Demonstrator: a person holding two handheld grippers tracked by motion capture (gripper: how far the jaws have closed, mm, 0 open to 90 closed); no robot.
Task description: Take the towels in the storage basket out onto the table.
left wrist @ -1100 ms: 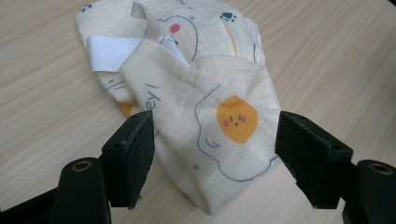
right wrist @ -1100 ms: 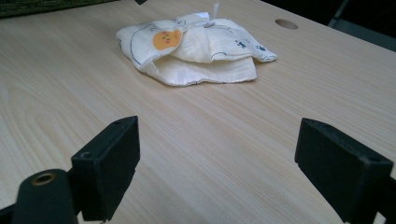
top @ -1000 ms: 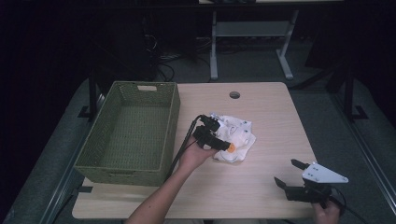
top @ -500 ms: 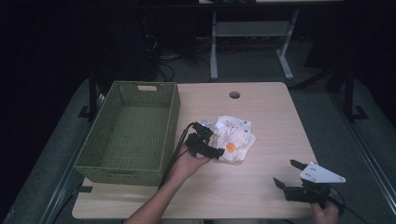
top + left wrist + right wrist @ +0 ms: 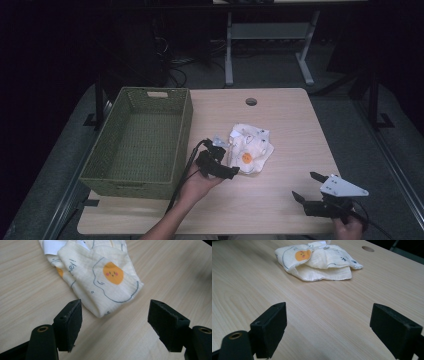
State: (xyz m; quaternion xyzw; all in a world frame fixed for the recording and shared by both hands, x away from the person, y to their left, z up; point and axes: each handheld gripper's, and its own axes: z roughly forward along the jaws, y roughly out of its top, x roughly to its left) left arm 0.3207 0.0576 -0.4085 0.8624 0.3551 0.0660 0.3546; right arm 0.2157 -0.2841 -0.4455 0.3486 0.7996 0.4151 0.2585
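High view: left gripper hovering just left of the folded cloth, fingers spread, gripping nothing; right gripper resting well right of the cloth, fingers parted.

Left gripper view: cloth lying on the surface, just beyond the open fingers.

Right gripper view: cloth lying well beyond the wide-open fingers.

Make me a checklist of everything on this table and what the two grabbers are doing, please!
Surface: pale wood table, round hole near the far edge.
Job's things: folded cream cloth with fried-egg print, lying flat mid-table; green basket at the left, nothing seen inside.
Clutter: nothing seen.
Grippers: left gripper open, jaws apart just short of the cloth's near corner, not touching; right gripper open, low at the near right, apart from the cloth.
Cables: black cable trails from the left gripper along the basket.
Surroundings: dark room, grey floor, metal frame behind.
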